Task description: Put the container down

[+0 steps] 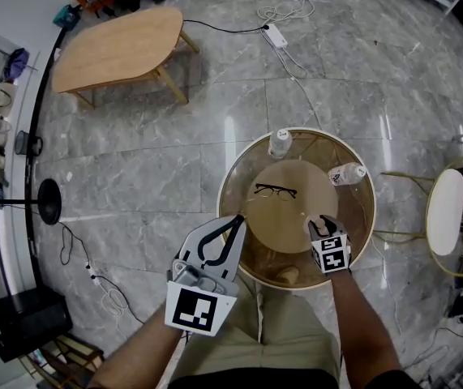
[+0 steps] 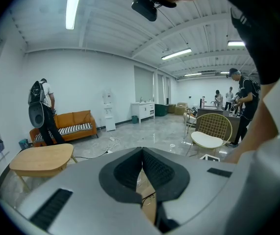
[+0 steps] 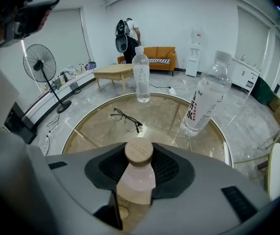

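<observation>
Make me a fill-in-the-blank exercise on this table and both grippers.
1. The right gripper grips a small container with a ____ lid.
2. The jaws of the left gripper are ____, with nothing between them.
3. Besides the glasses, the round table bears ____ clear bottles.

Missing words: wooden; shut; two
</observation>
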Motion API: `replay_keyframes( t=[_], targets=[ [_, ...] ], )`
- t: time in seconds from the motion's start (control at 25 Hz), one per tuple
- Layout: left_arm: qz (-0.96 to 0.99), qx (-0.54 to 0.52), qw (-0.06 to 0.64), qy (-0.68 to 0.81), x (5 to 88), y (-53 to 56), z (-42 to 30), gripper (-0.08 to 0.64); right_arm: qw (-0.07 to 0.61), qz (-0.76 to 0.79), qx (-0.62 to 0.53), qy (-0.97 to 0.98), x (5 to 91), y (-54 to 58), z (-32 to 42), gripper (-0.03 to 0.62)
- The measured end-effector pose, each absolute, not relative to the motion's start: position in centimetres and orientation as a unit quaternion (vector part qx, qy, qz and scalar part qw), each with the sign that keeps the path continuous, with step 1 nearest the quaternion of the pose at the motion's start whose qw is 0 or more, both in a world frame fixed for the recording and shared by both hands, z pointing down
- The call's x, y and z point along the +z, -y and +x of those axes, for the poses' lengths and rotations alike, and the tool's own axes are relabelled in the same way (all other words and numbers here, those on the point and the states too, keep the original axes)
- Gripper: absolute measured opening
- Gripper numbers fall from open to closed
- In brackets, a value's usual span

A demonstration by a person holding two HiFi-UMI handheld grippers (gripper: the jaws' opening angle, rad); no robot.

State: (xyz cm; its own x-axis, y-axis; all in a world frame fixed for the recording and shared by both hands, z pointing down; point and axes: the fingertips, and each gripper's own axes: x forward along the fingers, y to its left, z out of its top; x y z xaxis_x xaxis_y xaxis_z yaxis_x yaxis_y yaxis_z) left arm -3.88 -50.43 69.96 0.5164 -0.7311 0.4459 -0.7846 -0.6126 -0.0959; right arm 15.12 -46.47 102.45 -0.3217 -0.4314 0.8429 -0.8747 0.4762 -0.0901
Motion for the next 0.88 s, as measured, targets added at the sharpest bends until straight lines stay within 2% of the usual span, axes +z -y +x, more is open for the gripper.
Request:
replay_keyframes(
  t=[0.88],
  targets=[
    [0.862,0.232,0.050,0.448,69.1,48.6,-3.0,0.015,0.438,0.397,0.280,0.756,105.2,43.6,16.5,0.152]
  ],
)
